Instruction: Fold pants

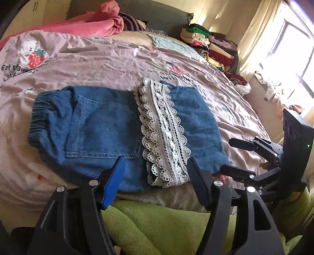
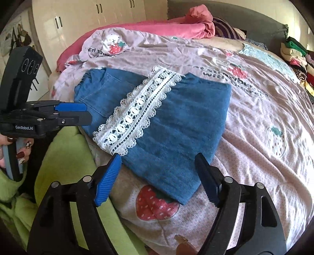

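Observation:
Blue denim pants (image 1: 102,125) lie folded flat on the pink strawberry bedspread (image 1: 98,64), their back pocket up and a band of white lace trim (image 1: 161,133) across the middle. My left gripper (image 1: 156,159) hovers open just above the near edge of the pants, holding nothing. To its right, my right gripper (image 1: 231,155) is held off the pants' right edge. In the right wrist view the pants (image 2: 176,127) and lace (image 2: 137,115) show again. There my right gripper (image 2: 158,156) stands open and empty over the near corner, with my left gripper (image 2: 88,112) at the left.
A pile of folded clothes (image 1: 212,45) sits at the far right of the bed by a bright window (image 1: 294,58). A pink blanket (image 1: 94,21) is bunched at the head. A green fleece sleeve (image 1: 157,225) lies below the grippers. White wardrobes (image 2: 88,17) stand behind.

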The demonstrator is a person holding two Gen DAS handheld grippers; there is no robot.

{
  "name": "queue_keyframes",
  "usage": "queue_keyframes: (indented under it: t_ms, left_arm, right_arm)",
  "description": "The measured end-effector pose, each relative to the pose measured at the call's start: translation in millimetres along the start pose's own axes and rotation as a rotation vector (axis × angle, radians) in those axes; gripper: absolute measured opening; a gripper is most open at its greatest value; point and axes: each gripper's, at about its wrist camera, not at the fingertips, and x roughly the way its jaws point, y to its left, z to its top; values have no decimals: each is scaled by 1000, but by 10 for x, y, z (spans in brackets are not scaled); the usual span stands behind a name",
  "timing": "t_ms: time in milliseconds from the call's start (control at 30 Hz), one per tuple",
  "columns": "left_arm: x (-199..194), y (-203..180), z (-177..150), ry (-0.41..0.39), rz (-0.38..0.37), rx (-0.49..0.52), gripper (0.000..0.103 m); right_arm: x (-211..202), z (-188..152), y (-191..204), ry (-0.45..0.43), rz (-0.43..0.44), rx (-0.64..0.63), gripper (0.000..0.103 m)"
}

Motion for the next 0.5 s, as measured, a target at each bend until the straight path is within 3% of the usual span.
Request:
queue_keyframes:
  t_ms: [100, 133, 200, 500]
  left_arm:
    - [-67, 54, 13, -18, 7, -10, 65]
    - [-92, 75, 16, -26, 14, -14, 73]
    - [-151, 120, 20, -44, 32, -22, 79]
    - [-379, 477, 48, -104, 74, -106, 79]
  right_arm:
    - [-19, 58, 34, -10, 4, 0, 73]
    - [-26, 82, 44, -16, 6, -1, 73]
    - [-42, 135, 73, -26, 10, -3, 74]
    - [37, 495, 290, -61, 16, -71, 79]
